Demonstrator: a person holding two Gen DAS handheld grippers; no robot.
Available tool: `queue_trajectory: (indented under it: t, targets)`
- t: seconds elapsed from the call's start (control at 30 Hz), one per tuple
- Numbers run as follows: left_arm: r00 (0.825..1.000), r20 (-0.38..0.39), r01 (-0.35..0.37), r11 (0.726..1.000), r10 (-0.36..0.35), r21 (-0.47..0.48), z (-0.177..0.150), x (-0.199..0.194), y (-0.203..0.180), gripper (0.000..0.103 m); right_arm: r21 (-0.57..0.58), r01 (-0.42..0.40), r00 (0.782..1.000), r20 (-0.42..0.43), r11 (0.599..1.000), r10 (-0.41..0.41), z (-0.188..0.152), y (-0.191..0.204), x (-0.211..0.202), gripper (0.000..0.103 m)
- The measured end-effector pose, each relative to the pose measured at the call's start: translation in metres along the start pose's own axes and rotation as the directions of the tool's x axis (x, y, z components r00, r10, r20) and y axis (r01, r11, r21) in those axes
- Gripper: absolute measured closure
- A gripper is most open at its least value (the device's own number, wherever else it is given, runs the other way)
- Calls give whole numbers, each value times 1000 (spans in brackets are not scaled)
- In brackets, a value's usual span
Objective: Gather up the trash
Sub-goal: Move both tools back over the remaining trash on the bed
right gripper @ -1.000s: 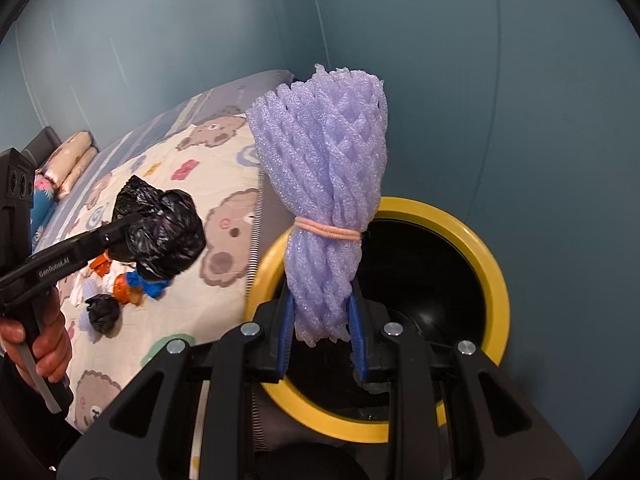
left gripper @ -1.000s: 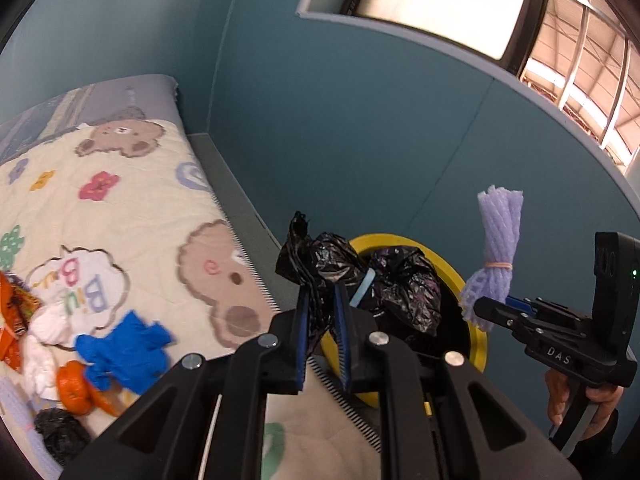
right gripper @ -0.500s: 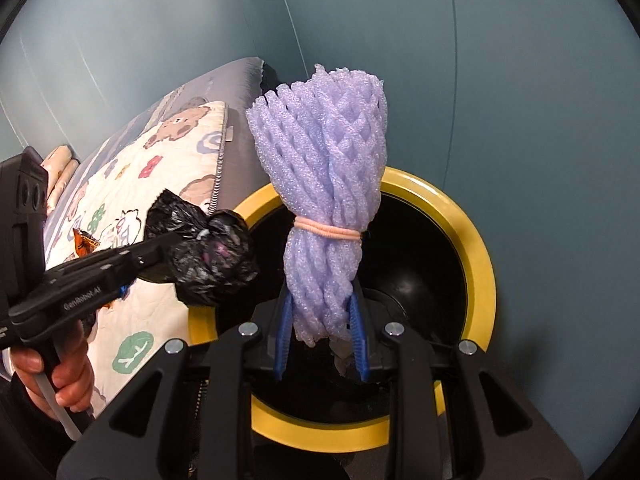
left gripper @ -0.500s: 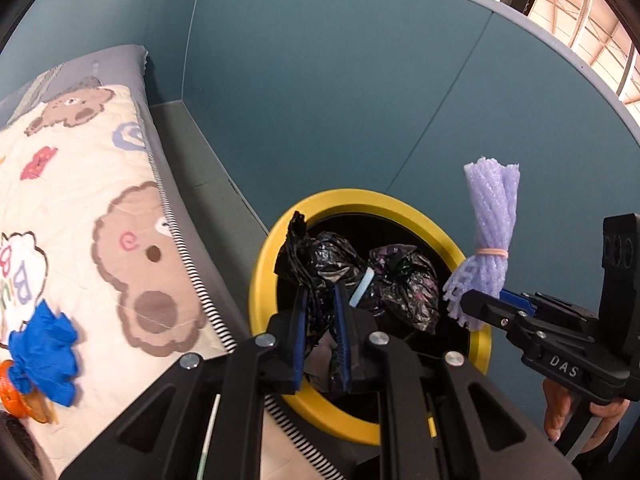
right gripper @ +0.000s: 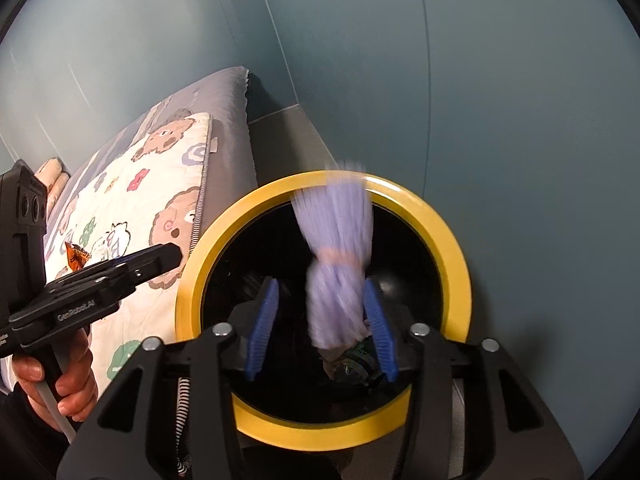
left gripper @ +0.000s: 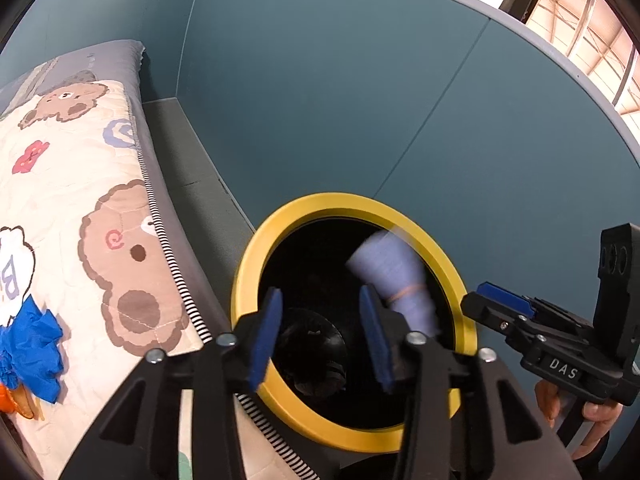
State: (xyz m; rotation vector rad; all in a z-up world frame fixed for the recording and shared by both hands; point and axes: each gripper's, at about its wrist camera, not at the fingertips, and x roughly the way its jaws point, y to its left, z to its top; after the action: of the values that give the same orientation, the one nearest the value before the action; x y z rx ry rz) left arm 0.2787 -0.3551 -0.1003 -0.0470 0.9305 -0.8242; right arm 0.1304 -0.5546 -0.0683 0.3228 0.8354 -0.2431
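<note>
Both your left gripper [left gripper: 320, 332] and right gripper [right gripper: 320, 328] are spread wide; the purple foam bundle [right gripper: 338, 276], motion-blurred, sits unclamped over the yellow-rimmed bin [right gripper: 456, 256].

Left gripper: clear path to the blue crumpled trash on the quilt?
Probably yes. The left gripper is open and empty over the yellow-rimmed bin; the blue crumpled trash lies exposed on the quilt, nothing between.
</note>
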Motion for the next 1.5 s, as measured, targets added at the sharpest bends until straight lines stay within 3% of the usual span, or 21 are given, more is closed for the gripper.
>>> queue_trajectory:
  t: [0.07,0.17,0.37,0.63,0.93,1.13,1.3,1.5]
  targets:
    - [1000,19,-11,1000,11,-11,0,-7,3,44,5,-1,1000,5,1000,1,0,0,-3,51]
    - [998,55,-41,999,42,-14,0,-19,9,31,3,-2,1000,31,1000,2,-1,4,-11,44]
    - [988,102,-113,991,119,-66,-4,-47,35,17,-21,-29,996,84,999,30,-2,16,-23,26]
    - [965,131,-211,971,225,-115,-24,-97,64,13,-61,-77,986,141,995,85,-1,49,-36,12]
    - [920,165,-322,925,355,-200,-40,-152,128,13,-159,-99,980,158,982,124,6,114,-39,8]
    - [883,161,-387,877,441,-284,-50,-188,185,13,-222,-140,978,123,965,171,7,163,-26,8]
    - [839,145,-454,822,524,-345,-62,-219,233,13,-269,-186,974,80,945,214,6,203,-12,8]
    - [800,108,-506,761,590,-406,-81,-248,287,13,-333,-217,972,11,918,234,1,250,13,8]
